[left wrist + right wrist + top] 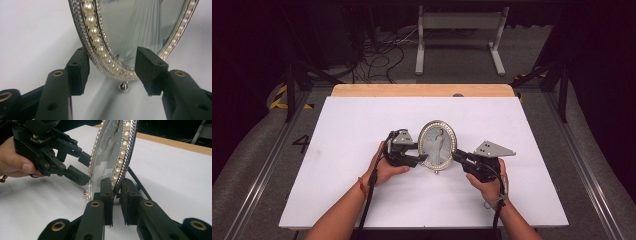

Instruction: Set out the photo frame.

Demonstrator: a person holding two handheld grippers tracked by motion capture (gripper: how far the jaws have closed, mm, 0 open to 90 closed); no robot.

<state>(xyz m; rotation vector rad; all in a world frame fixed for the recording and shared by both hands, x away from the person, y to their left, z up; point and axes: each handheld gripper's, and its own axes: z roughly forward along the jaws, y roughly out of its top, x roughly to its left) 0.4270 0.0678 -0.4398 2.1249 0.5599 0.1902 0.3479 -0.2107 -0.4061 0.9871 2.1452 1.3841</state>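
Observation:
An oval picture frame [438,145] with a pearl and silver rim stands upright in the middle of the white table [362,125], and it holds a photo of a figure in a white dress. My right gripper [457,156] is shut on the frame's right edge; in the right gripper view its pads [107,191] pinch the rim of the frame [110,157]. My left gripper [422,159] stands at the frame's lower left. Its jaws straddle the rim of the frame [125,30], one pad [79,67] behind it and one in front, and do not press on it. A small ball foot [123,86] hangs under the frame.
A black prop leg [140,185] slants down behind the frame. A wooden strip [422,90] borders the table's far edge. On the floor beyond lie cables [377,55] and a grey metal stand [459,30]. A hand [15,162] holds the left gripper [84,168].

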